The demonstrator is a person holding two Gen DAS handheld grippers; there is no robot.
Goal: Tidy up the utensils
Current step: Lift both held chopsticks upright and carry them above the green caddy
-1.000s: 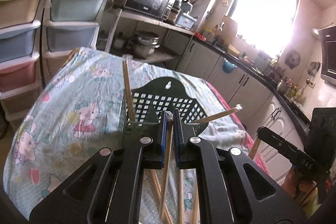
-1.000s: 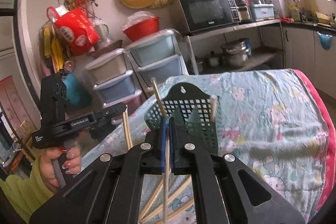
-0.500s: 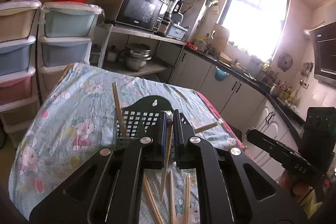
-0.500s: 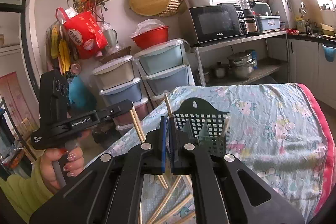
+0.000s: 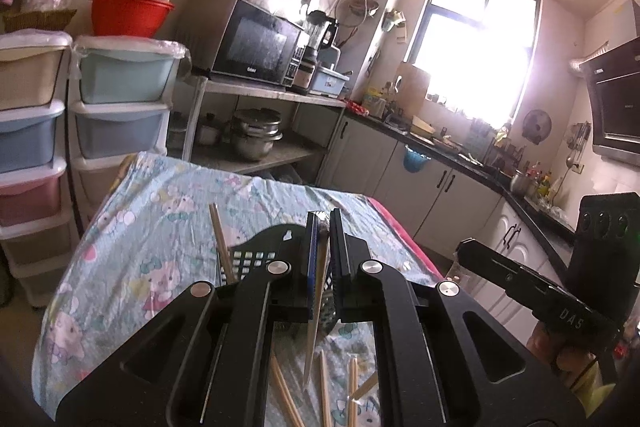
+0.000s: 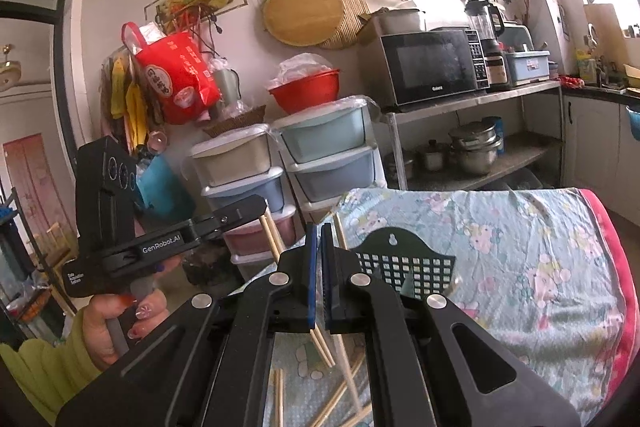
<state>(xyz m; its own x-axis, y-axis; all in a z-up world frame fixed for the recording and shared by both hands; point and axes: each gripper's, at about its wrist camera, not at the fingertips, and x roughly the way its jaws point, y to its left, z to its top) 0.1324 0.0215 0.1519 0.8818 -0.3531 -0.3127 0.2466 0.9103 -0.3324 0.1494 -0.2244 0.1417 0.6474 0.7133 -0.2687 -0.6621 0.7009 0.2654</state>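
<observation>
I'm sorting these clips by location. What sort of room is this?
A home kitchen, most likely: a black microwave oven on a metal shelf, stacked steel pots below it, and a dark range hood above a long counter with white cabinets.

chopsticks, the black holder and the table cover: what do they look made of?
Chopsticks: pale tan, matte, probably bamboo or wood.
Holder: dark, moulded square grid with a hanging keyhole, likely plastic.
Table cover: soft printed cloth with wrinkles, probably cotton.
</observation>
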